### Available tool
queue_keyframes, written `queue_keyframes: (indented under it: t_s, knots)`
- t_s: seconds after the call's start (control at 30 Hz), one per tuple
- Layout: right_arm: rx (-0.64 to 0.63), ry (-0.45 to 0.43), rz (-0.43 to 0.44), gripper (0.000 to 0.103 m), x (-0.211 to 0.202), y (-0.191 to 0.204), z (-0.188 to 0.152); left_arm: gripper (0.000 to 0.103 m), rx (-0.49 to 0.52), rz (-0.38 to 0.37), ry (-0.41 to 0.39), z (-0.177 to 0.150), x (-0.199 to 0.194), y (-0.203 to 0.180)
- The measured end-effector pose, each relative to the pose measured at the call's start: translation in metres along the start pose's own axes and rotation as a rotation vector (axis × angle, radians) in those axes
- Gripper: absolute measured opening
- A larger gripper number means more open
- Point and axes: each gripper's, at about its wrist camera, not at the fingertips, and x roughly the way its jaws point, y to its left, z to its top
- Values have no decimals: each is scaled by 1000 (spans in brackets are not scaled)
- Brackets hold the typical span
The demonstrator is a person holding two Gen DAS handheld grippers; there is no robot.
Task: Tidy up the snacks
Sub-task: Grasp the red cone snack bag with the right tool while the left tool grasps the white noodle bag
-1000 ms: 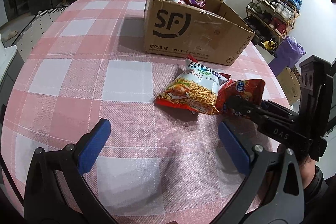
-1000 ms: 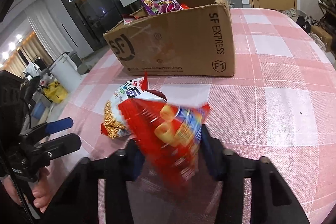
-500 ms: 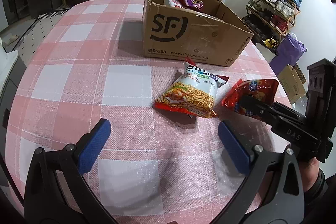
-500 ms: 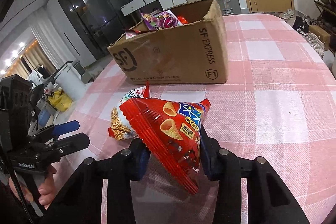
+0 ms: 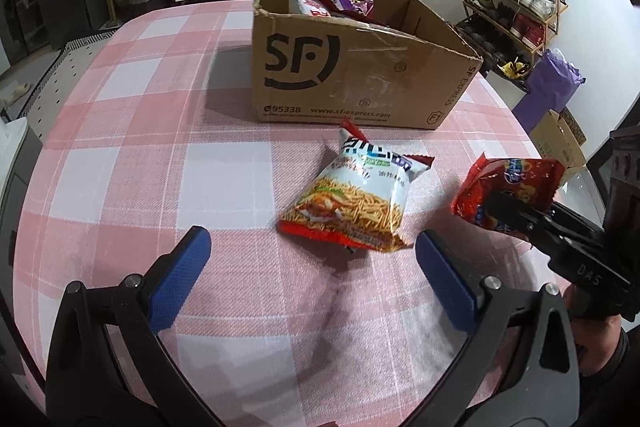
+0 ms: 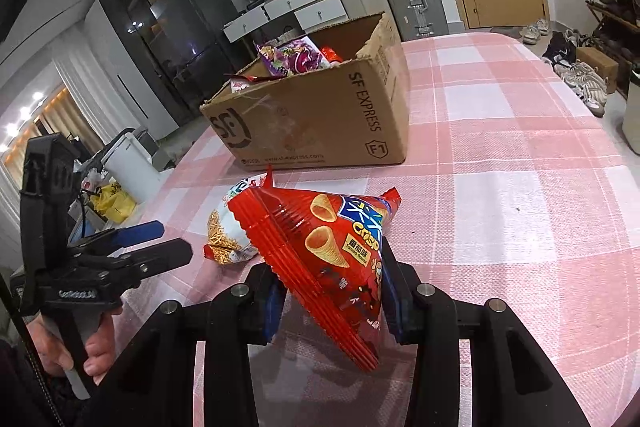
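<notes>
In the right wrist view the right gripper (image 6: pixel 332 301) pinches a red bag (image 6: pixel 336 251) at frame centre, its cone print readable. The left wrist view shows the left gripper (image 5: pixel 312 269) spread wide and empty at bottom, a noodle bag (image 5: pixel 352 203) on the cloth (image 5: pixel 120 167) mid-frame, and the box (image 5: pixel 352 75) above.

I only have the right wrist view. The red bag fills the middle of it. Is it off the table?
Observer: Yes. In the left wrist view the red bag hangs clear of the cloth, clamped in the right gripper.
Operator: And the left gripper?
Observer: The left gripper is wide open, empty, above the cloth.
Operator: How does the noodle bag lie?
Observer: The noodle bag lies flat, whole, apart from the box.
</notes>
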Motion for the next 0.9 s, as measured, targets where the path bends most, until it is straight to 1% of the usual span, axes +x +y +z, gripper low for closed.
queue_keyframes:
  t_s: [0.2, 0.53, 0.9]
  knots:
    - [10, -6, -3, 41, -4, -5, 1, 102, 29, 5, 16, 11, 15, -8]
    - [29, 4, -1, 41, 3, -11, 7, 102, 15, -2, 63, 24, 41, -8]
    - [54, 15, 10, 41, 9, -18, 9, 102, 5, -43, 87, 35, 59, -10]
